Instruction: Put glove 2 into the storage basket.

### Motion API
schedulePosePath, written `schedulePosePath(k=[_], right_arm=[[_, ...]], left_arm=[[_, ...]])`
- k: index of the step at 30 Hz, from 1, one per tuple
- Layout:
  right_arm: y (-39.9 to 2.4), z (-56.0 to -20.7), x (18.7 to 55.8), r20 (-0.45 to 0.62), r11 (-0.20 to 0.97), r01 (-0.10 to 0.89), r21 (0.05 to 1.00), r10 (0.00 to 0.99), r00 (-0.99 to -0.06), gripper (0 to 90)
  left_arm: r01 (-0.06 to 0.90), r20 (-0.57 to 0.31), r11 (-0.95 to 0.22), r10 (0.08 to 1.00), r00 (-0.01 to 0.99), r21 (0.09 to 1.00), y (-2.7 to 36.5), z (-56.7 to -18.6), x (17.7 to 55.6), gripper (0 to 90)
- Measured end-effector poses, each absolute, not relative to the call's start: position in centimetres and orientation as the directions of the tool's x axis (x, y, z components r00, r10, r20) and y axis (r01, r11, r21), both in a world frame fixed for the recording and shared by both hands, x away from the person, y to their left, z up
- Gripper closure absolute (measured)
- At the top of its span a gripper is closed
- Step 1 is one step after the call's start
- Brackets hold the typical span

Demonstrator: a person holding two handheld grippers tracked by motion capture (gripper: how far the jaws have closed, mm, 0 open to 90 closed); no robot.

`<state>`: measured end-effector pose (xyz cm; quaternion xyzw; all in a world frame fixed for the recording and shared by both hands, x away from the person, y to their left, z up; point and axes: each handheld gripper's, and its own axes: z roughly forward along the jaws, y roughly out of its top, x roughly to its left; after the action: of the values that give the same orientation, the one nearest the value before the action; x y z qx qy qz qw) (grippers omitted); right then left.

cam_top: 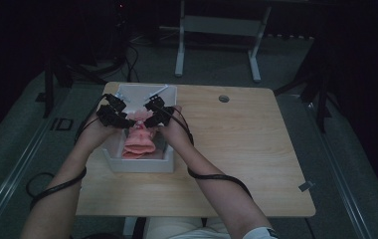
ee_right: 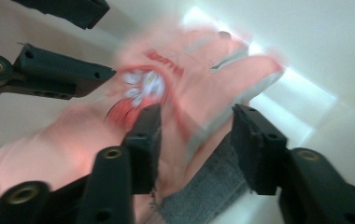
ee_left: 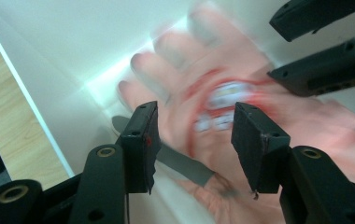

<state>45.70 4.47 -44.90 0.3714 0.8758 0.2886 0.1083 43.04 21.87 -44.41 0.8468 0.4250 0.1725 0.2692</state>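
Note:
A pink glove with a red and white print and grey patches lies in a white box on the wooden table. My left gripper and right gripper hover close together over the glove's far end. In the left gripper view the glove is blurred beyond my left gripper, whose jaws stand apart without pressing on it; the right gripper shows at the top right. In the right gripper view the glove lies beneath the separated jaws of my right gripper, with the left gripper across from it.
The box sits at the table's left side, near its far edge. A round cable hole marks the tabletop at the back. A white table frame stands on the floor behind. Cables trail from both forearms over the near edge.

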Motion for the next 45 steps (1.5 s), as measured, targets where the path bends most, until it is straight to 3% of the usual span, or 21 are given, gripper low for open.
schedulePosePath(k=[12, 19, 23, 25, 28, 45], right_arm=[[2.8, -43.6, 45.5, 0.084, 0.514, 0.567, 0.644, 0.689, -0.720, 47.9], [-0.4, -41.1, 44.9, 0.119, 0.460, 0.534, 0.709, 0.669, -0.734, 36.5], [-2.5, -40.2, 44.3, 0.139, 0.447, 0.513, 0.733, 0.640, -0.756, 25.8], [-3.4, -40.0, 44.0, 0.151, 0.433, 0.512, 0.742, 0.636, -0.757, 22.3], [-4.6, -40.1, 43.6, 0.153, 0.426, 0.502, 0.752, 0.628, -0.763, 18.7], [-10.1, -40.5, 41.7, 0.066, 0.462, 0.453, 0.762, 0.641, -0.765, 17.6]], left_arm=[[0.632, 0.005, -0.439, 0.823, 0.567, 0.639, 21.8, -43.6, 42.1, 42.9], [0.631, -0.064, -0.356, 0.838, 0.542, 0.690, 21.3, -42.8, 41.6, 26.4], [0.602, -0.087, -0.359, 0.807, 0.585, 0.713, 20.4, -42.2, 41.0, 13.1], [0.589, -0.094, -0.353, 0.799, 0.594, 0.727, 19.8, -41.9, 40.6, 12.1], [0.583, -0.104, -0.353, 0.788, 0.607, 0.731, 18.9, -41.8, 40.3, 2.4], [0.469, -0.087, -0.416, 0.669, 0.738, 0.779, 12.9, -41.4, 37.1, 1.5]])
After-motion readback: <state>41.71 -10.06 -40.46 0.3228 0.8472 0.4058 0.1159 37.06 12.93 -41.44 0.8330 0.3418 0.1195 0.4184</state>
